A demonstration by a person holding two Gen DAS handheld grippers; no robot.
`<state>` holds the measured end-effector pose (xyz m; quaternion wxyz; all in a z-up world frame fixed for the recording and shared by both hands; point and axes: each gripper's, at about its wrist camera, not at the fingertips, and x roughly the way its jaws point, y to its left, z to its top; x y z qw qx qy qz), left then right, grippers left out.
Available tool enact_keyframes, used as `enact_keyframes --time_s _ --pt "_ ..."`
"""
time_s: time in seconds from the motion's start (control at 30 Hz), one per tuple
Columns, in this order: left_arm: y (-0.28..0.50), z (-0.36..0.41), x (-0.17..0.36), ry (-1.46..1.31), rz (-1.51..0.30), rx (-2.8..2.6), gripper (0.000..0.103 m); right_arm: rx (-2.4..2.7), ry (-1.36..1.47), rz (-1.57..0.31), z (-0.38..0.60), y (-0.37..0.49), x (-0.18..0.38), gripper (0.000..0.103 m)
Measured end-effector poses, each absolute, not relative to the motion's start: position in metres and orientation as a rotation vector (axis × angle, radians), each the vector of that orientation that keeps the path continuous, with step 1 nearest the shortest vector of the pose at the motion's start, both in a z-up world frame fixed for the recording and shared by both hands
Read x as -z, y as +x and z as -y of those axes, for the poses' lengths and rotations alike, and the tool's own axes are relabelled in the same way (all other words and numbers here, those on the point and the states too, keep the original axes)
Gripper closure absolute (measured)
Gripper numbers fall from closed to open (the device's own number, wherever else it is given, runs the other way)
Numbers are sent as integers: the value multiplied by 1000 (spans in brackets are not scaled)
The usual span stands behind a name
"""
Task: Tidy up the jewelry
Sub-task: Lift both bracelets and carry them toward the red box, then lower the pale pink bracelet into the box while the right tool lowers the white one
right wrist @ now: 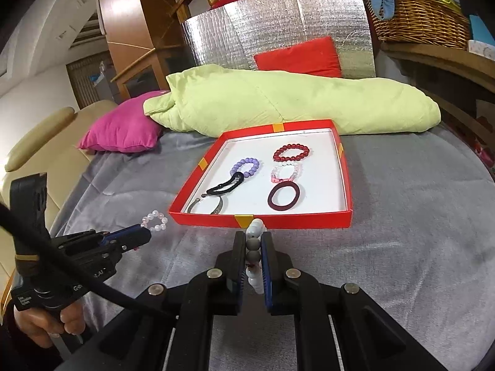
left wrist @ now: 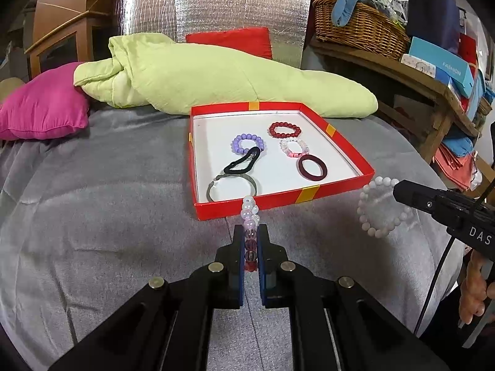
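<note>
My left gripper is shut on a bracelet of clear, pink and red beads, held just short of the red tray's near wall. My right gripper is shut on a white bead bracelet, also in front of the tray. The left wrist view shows the white bracelet hanging from the right gripper beside the tray's near right corner. Inside the tray lie a red bead bracelet, a purple one, a clear-pink one, a maroon hair tie, a black hair tie and a grey bangle.
The tray rests on a grey bed cover. Behind it lie a rolled green quilt, a pink pillow and a red cushion. A wooden shelf with a wicker basket and boxes stands at the right.
</note>
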<state>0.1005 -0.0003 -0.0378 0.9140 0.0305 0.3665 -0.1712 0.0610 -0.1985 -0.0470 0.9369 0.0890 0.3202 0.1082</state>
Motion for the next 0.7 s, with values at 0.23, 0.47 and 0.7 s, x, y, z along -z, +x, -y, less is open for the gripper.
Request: enact_keyframes --time_s 0.23,0.47,0.7 --pt "101 8 35 74 -747 354 95 -212 197 -654 204 61 47 92" --pt "101 11 34 84 -737 356 95 -206 211 -647 207 61 45 92" --pt "99 11 32 84 -728 359 95 -185 224 -636 210 62 42 92"
